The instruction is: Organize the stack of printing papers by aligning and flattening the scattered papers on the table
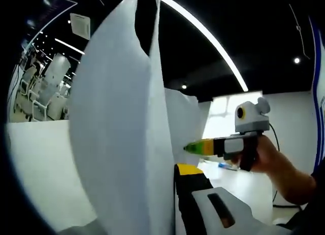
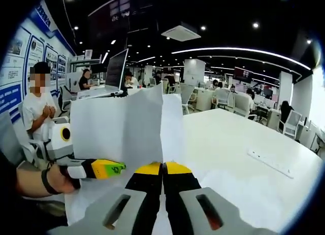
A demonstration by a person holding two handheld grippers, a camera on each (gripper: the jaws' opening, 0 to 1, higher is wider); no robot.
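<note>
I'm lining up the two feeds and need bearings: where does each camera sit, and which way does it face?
Left gripper view: rides the left gripper, facing the held-up papers edge-on; the right gripper and a hand show.
Right gripper view: rides the right gripper, facing the papers' broad face, table and office; left gripper shows.
Shared: papers, both grippers.

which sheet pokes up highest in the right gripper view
The front sheet, whose top corner peaks near the middle; the other sheet, beside its right edge, tops out lower.
</note>
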